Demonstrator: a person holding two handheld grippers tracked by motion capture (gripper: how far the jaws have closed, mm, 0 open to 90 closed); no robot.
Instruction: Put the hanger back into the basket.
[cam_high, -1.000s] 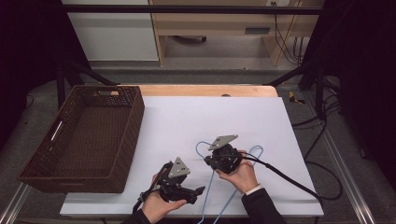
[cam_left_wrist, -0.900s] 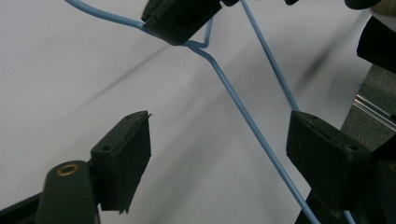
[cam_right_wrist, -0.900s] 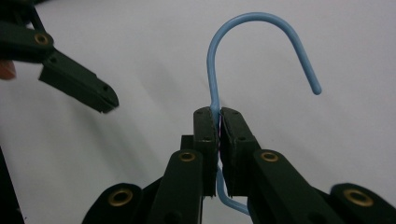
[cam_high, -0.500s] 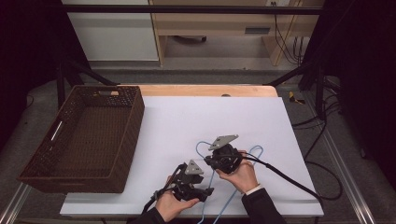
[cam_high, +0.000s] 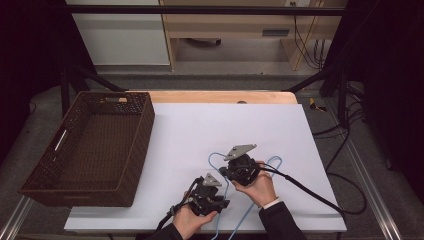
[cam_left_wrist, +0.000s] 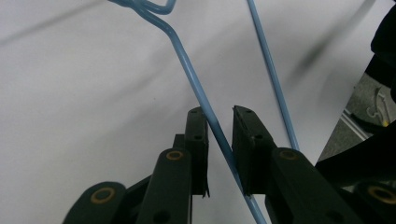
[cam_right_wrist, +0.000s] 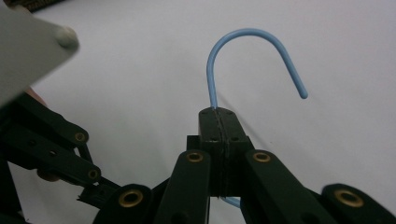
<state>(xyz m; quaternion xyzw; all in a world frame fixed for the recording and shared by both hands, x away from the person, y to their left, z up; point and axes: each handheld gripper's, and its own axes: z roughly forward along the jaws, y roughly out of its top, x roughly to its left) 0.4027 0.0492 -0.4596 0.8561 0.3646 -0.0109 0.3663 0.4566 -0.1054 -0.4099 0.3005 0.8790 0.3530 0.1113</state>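
Observation:
A light-blue wire hanger (cam_high: 274, 161) lies on the white table (cam_high: 200, 125) near its front edge. My right gripper (cam_high: 226, 172) is shut on the hanger's neck just below the hook (cam_right_wrist: 252, 35), jaws pressed together (cam_right_wrist: 218, 114). My left gripper (cam_high: 223, 202) sits just in front of and to the left of it. In the left gripper view its jaws (cam_left_wrist: 218, 121) straddle one straight hanger wire (cam_left_wrist: 187, 60). They have just been closing. The wire rests against one pad, and a narrow gap shows at the other. A second hanger wire (cam_left_wrist: 268, 60) runs past outside the jaws.
A dark brown woven basket (cam_high: 142, 130) stands empty at the table's left side. A black cable (cam_high: 310, 192) trails from the right gripper across the table's right front. The left gripper's linkage (cam_right_wrist: 46, 140) shows close by in the right gripper view.
The left hand has moved right and down to the hanger, and its jaws have narrowed from wide open to close around a wire. The right gripper has kept still.

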